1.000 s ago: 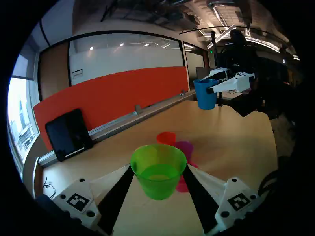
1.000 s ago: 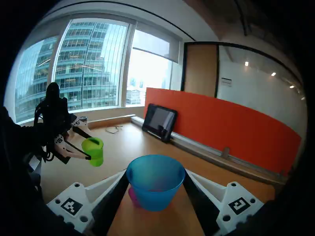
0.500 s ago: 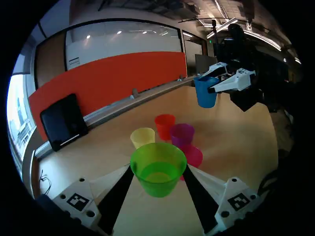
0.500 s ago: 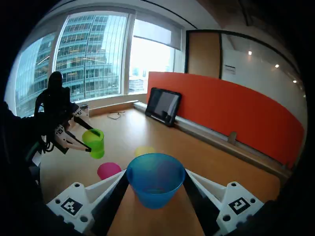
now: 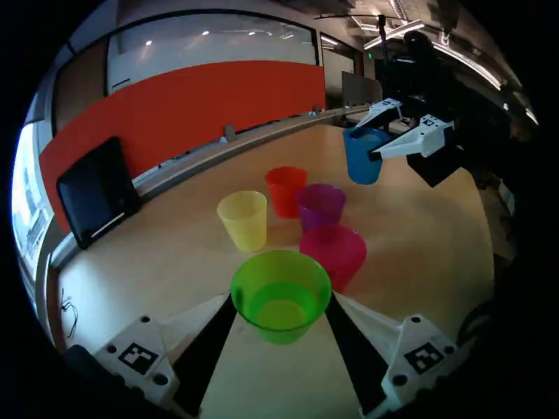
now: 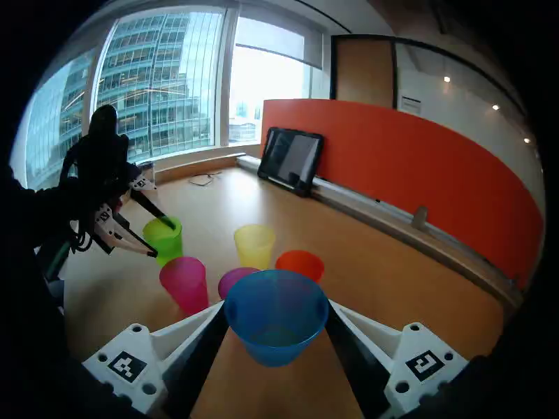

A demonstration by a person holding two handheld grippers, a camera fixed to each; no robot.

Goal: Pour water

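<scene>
My left gripper (image 5: 281, 307) is shut on a green cup (image 5: 281, 295) with a little liquid in its bottom, held upright above the wooden table (image 5: 419, 230). My right gripper (image 6: 276, 328) is shut on a blue cup (image 6: 276, 322), also upright. In the left gripper view, the blue cup (image 5: 362, 155) and right gripper (image 5: 381, 140) hang at the far right. In the right gripper view, the green cup (image 6: 164, 239) and left gripper (image 6: 150, 234) are at the left. Between them stand yellow (image 5: 243, 220), orange (image 5: 285, 190), purple (image 5: 321, 206) and pink (image 5: 333, 255) cups.
A dark tablet (image 5: 94, 190) leans against the orange partition (image 5: 182, 105) along the table's far edge. A cable (image 6: 202, 180) lies near the window side. Large windows (image 6: 154, 84) are behind the left gripper. A person's dark sleeve (image 6: 42, 209) holds the left gripper.
Both cameras have tipped downward or lowered, bringing the group of standing cups into full view. The two held cups have come lower toward the table; both stay upright.
</scene>
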